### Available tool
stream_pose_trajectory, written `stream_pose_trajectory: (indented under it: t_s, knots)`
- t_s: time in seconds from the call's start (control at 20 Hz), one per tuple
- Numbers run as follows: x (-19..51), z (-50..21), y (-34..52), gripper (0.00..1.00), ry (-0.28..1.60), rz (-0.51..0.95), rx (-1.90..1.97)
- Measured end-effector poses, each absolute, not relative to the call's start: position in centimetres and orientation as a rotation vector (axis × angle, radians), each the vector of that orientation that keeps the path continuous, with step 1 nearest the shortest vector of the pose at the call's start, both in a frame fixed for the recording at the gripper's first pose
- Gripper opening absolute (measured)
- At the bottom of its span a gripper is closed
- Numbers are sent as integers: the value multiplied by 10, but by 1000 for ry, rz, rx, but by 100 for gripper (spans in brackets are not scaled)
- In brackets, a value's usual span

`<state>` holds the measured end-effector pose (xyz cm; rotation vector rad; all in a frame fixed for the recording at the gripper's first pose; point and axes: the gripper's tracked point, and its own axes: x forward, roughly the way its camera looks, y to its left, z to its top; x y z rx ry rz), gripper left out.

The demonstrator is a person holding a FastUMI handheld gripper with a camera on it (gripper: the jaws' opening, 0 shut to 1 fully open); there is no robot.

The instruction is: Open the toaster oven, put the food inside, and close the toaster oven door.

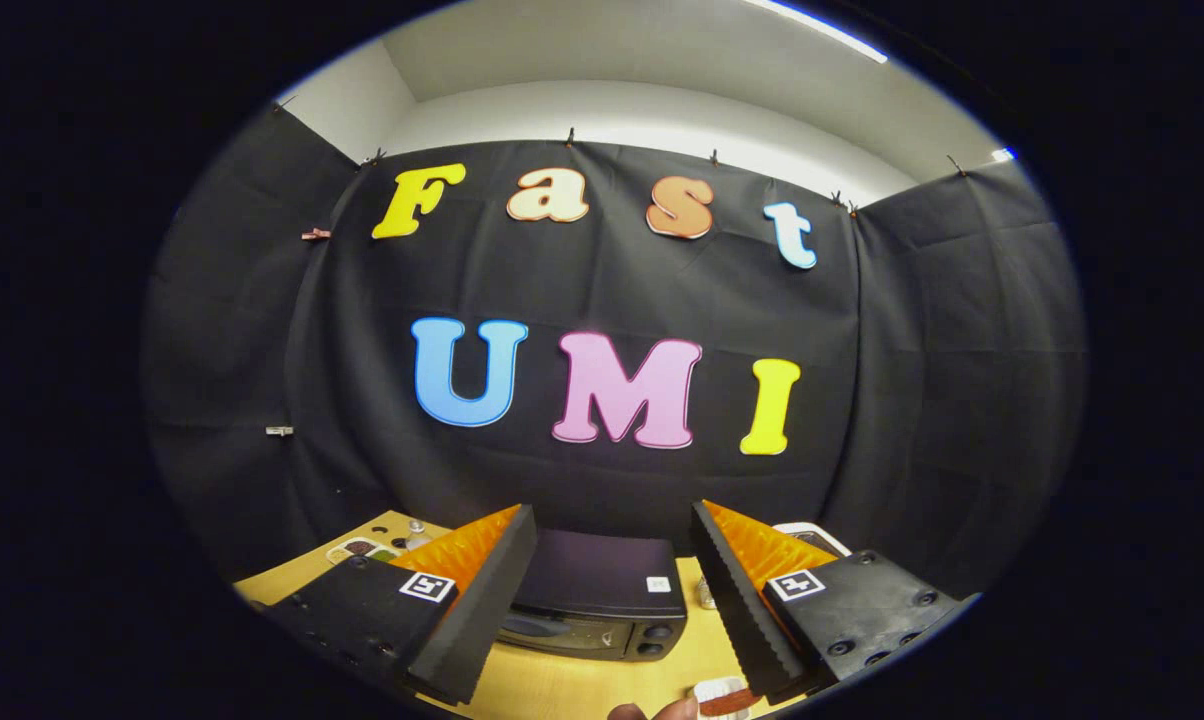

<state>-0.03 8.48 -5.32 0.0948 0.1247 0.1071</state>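
Observation:
A black toaster oven (602, 597) stands on the wooden table (552, 685), seen from above between my two fingers and a little beyond them. Its door faces me and looks closed. My gripper (614, 530) is open and held high above the table, with nothing between the fingers. A small white dish with brownish-red food (724, 697) lies on the table close in, by the right finger. A person's fingertips (652, 711) show just beside that dish.
A tray with small dark items (364, 549) sits on the table beyond the left finger. A white object (812, 533) peeks out behind the right finger. Black cloth walls close the booth at the back and on both sides.

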Motion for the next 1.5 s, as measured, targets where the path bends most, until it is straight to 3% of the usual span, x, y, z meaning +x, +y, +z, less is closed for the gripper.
stream_pose_trajectory:
  t_s: [0.65, 1.0, 1.2, 1.5]
  knots:
    - [54, -227, 183, 98, 492, 164, 133]
    - [69, -278, 193, 98, 608, 114, 117]
    - [68, -279, 191, 98, 620, 47, 166]
    - [59, -282, 192, 100, 621, 65, 150]
